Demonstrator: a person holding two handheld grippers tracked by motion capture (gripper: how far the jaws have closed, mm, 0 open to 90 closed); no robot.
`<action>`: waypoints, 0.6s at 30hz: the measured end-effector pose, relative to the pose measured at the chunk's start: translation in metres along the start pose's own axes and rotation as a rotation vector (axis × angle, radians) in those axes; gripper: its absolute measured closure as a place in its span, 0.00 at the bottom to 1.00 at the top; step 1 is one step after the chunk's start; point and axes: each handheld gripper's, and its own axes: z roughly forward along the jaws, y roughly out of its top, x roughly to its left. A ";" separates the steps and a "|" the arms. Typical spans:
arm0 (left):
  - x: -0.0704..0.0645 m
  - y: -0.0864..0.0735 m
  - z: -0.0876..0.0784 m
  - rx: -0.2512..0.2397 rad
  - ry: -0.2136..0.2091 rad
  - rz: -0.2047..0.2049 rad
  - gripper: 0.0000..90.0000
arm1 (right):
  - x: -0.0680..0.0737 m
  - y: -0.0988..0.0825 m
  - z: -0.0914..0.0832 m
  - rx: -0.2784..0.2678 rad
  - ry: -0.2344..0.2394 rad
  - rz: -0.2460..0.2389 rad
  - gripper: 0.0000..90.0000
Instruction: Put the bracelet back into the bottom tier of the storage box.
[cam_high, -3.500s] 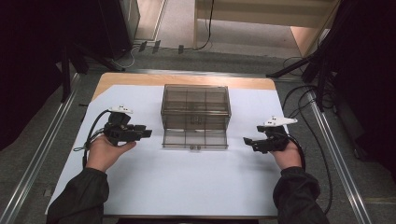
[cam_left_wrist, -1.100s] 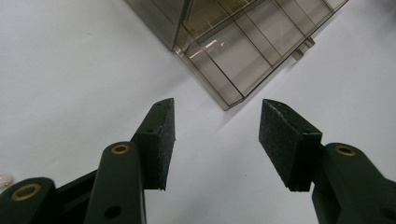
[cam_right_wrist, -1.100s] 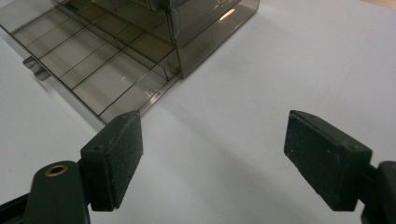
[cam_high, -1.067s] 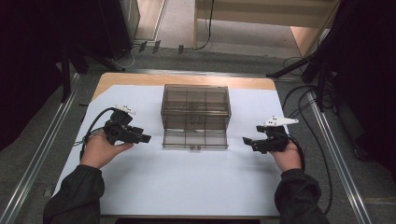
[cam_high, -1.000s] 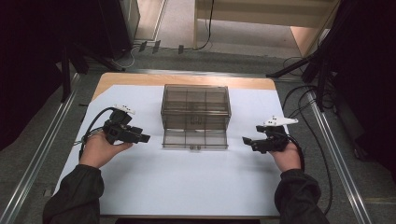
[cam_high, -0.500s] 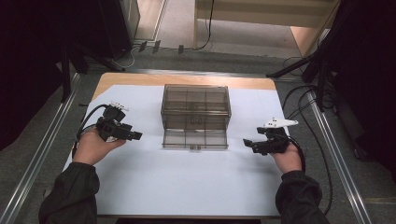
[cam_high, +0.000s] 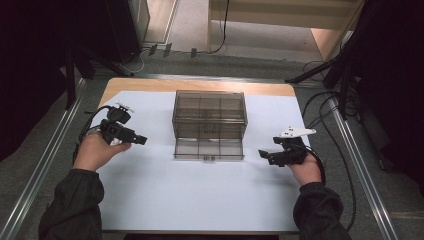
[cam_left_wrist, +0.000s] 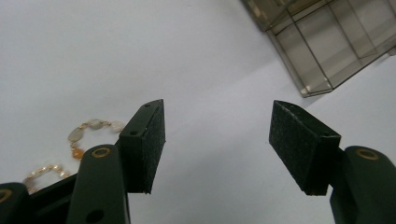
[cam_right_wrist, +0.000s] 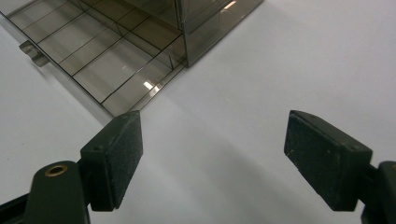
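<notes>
A white sheet (cam_high: 200, 195) covers most of the wooden tabletop (cam_high: 150, 84), whose bare edge shows along the far side. Metal rails (cam_high: 45, 160) run along both sides of the table over grey carpet. Beyond the far edge, black cables (cam_high: 150, 52) lie on the floor beside a pale wooden bench (cam_high: 285, 15).

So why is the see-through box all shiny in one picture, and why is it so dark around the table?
In the right gripper view, lamp light bounces off the clear drawer as small white glints. In the high view the white table sheet is brightly lit, while the room's edges stay black. In the left gripper view the bead bracelet and the jaws look slightly soft, and the jaws throw faint grey shadows.
</notes>
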 end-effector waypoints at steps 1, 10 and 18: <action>0.001 0.000 0.000 0.010 0.007 -0.003 0.41 | 0.000 0.000 0.000 -0.002 0.001 0.001 0.23; 0.016 0.000 0.002 0.042 0.027 -0.045 0.40 | 0.000 0.001 0.002 0.001 0.005 -0.004 0.23; 0.026 -0.006 0.005 0.059 0.055 -0.100 0.35 | -0.001 0.002 0.002 0.000 0.008 -0.004 0.23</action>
